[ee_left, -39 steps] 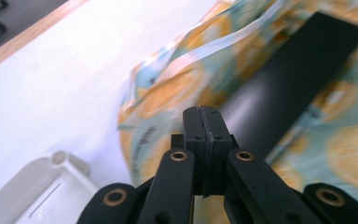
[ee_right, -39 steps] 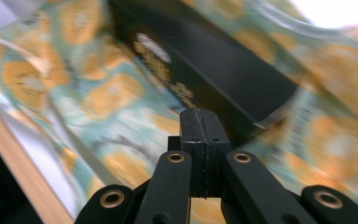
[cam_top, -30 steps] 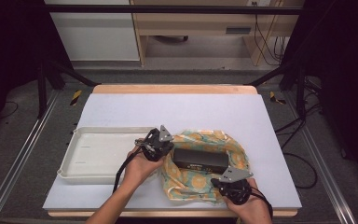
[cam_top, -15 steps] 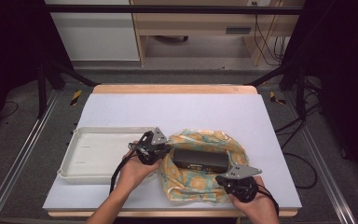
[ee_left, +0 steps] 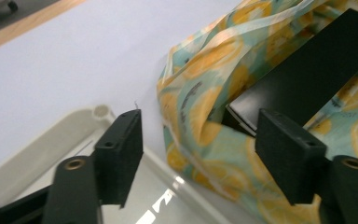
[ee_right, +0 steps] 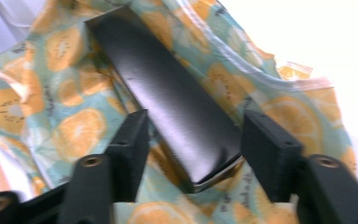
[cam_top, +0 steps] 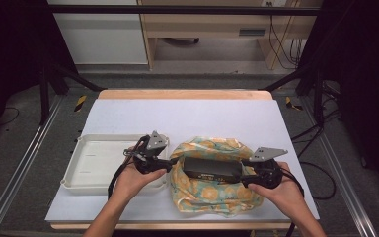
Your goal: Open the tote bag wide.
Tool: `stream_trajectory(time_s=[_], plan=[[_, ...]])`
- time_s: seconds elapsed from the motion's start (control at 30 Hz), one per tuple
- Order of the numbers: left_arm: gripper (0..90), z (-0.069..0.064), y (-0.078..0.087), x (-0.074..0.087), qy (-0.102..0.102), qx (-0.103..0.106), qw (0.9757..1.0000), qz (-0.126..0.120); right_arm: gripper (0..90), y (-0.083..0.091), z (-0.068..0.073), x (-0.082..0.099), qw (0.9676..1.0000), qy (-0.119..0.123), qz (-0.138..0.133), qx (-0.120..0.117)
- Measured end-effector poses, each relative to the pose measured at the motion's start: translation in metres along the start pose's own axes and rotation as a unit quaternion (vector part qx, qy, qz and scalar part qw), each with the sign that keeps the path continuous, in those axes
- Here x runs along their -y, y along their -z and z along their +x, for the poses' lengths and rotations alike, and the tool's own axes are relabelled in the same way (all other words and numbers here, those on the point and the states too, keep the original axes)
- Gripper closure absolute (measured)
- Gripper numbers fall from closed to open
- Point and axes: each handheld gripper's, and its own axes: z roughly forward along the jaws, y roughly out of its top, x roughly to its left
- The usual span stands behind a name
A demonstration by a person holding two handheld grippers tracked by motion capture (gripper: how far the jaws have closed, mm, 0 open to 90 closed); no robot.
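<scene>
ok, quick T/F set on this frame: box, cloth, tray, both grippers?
1. The black box lies on the orange-print cloth. True.
2. The white tray holds the box. False: nothing lies on the part of the tray in view, left of the cloth.
3. The left gripper is open. True: its jaws have just been opening.
4. The right gripper clamps the box. False: the box end sits between its fingers, untouched.

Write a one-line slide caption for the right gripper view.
Right gripper, jaws just opened and apart, over the near end of a black box lying on orange-slice-print cloth.
</scene>
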Motion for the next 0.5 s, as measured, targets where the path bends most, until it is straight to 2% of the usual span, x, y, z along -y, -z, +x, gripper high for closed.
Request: stream_trajectory(time_s=[0.1, 0.17, 0.3, 0.4, 0.5], plan=[[25.2, 0.004, 0.003, 0.004, 0.009, -0.004, 0.9999, 0.003, 30.3, -0.002, -0.007, -0.002, 0.9999, -0.003, 0.010, 0.000], [22.8, 0.007, 0.005, 0.007, 0.009, -0.005, 0.9999, 0.004, 24.5, -0.003, -0.010, -0.003, 0.9997, 0.007, 0.022, -0.003], [18.1, 0.013, 0.008, 0.012, 0.014, -0.013, 0.9998, 0.009, 20.4, -0.003, -0.008, -0.008, 0.9984, 0.041, 0.040, -0.007], [15.6, 0.020, 0.011, 0.017, 0.028, -0.013, 0.9995, 0.009, 19.5, -0.004, -0.007, -0.011, 0.9962, 0.062, 0.060, -0.009], [14.9, 0.025, 0.017, 0.022, 0.030, -0.020, 0.9993, 0.008, 19.4, -0.004, -0.006, -0.015, 0.9942, 0.075, 0.077, -0.004]])
